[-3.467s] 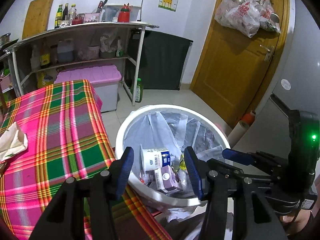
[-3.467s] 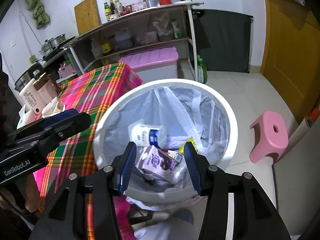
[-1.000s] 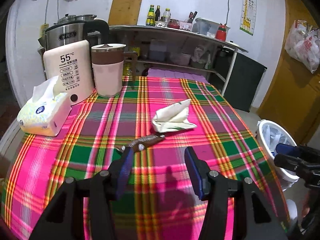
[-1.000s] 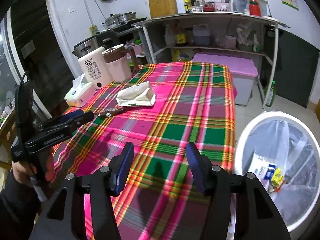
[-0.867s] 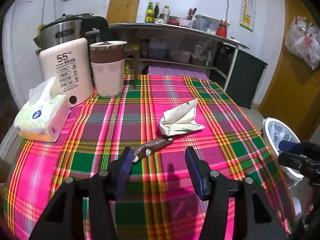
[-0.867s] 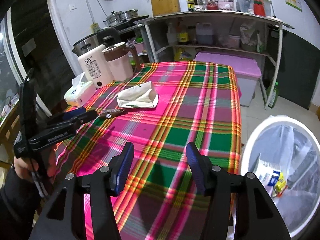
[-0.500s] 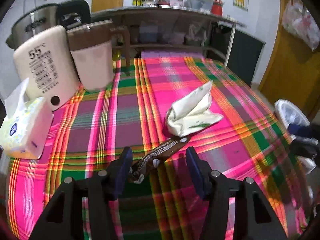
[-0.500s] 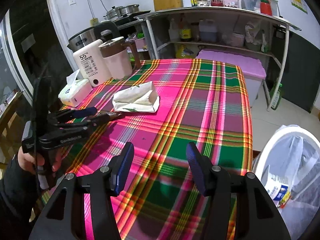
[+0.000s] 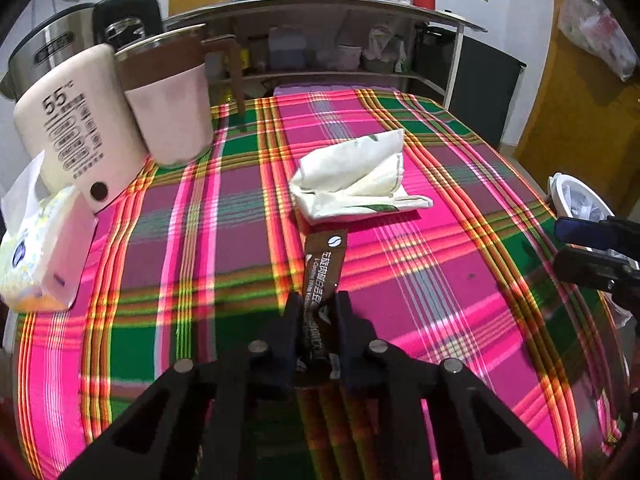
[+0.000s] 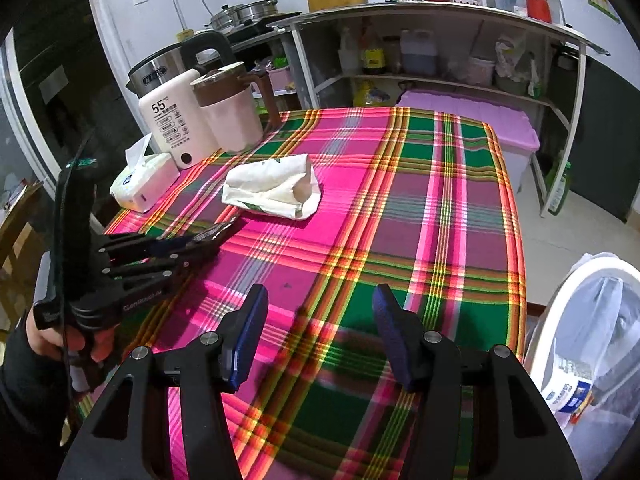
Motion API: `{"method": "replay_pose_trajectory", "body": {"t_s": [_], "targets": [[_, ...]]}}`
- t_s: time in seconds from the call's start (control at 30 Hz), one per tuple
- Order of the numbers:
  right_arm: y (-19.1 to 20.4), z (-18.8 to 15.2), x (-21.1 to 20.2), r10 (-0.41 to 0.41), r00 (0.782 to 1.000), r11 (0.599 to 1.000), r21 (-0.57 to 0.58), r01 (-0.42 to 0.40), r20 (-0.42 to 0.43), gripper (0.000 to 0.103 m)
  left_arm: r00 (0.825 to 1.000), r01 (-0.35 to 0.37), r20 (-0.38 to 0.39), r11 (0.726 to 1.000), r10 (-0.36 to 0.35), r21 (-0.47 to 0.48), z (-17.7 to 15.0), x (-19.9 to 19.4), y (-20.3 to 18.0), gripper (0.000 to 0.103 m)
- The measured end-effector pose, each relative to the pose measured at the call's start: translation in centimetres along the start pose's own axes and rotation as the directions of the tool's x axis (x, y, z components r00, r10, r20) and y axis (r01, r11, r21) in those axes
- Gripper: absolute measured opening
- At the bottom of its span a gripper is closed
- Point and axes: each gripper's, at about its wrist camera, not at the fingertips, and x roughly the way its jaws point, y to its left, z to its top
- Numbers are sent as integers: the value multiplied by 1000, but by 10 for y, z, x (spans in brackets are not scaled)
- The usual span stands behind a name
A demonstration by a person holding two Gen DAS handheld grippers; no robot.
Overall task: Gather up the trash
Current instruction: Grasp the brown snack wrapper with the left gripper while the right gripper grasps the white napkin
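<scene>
Brown wrapper (image 9: 323,276) lettering shows only beyond left hand-held gripper (image 9: 316,312).

Bare tablecloth (image 10: 400,216) lies open right of the crumpled bag (image 10: 272,190).

On the table (image 9: 460,280), a wrapper (image 9: 325,264) is clamped at its near end by the left gripper (image 9: 316,312). Just beyond its far end a crumpled paper bag (image 9: 352,178) is found. At the far left a tissue pack (image 9: 36,248), a dispenser (image 9: 68,128) and a jug (image 9: 168,100) are lined up. A trash bin (image 10: 592,320) is placed beside the table's right edge, with the right gripper (image 10: 318,320) held over the table's near part.
</scene>
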Motion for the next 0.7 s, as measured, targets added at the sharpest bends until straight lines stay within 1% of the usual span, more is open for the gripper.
{"method": "replay_pose_trajectory", "body": {"t_s": [0.1, 0.2, 0.27, 0.37, 0.43, 0.5, 0.6, 0.7], "targets": [[-2, -1, -2, -1, 1000, 1000, 7, 1, 2, 55, 1000, -19, 9, 999, 19, -35, -3, -7, 8, 17], [-5, -2, -3, 0, 1000, 1000, 18, 0, 5, 55, 998, -60, 30, 995, 62, -77, 6, -9, 23, 17], [-6, -2, -3, 1, 1000, 1000, 20, -1, 6, 55, 996, -81, 38, 992, 85, -98, 15, -5, 31, 17], [-8, -3, -4, -3, 1000, 1000, 25, 3, 6, 55, 996, -79, 31, 992, 82, -96, 30, 12, 35, 17], [-11, -3, -4, -7, 1000, 1000, 29, 6, 7, 55, 998, -59, 19, 996, 61, -74, 36, 23, 31, 17], [-15, -4, -5, -14, 1000, 999, 36, 13, 6, 55, 1000, -17, 2, 999, 17, -41, 38, 30, 24, 17], [-21, -6, -5, -23, 1000, 998, 50, 23, 6, 55, 999, 37, 9, 999, -37, 5, 34, 26, 9, 17], [-24, -7, -5, -28, 1000, 997, 67, 27, 7, 55, 994, 107, 18, 993, -107, 42, 27, 15, -8, 17]]}}
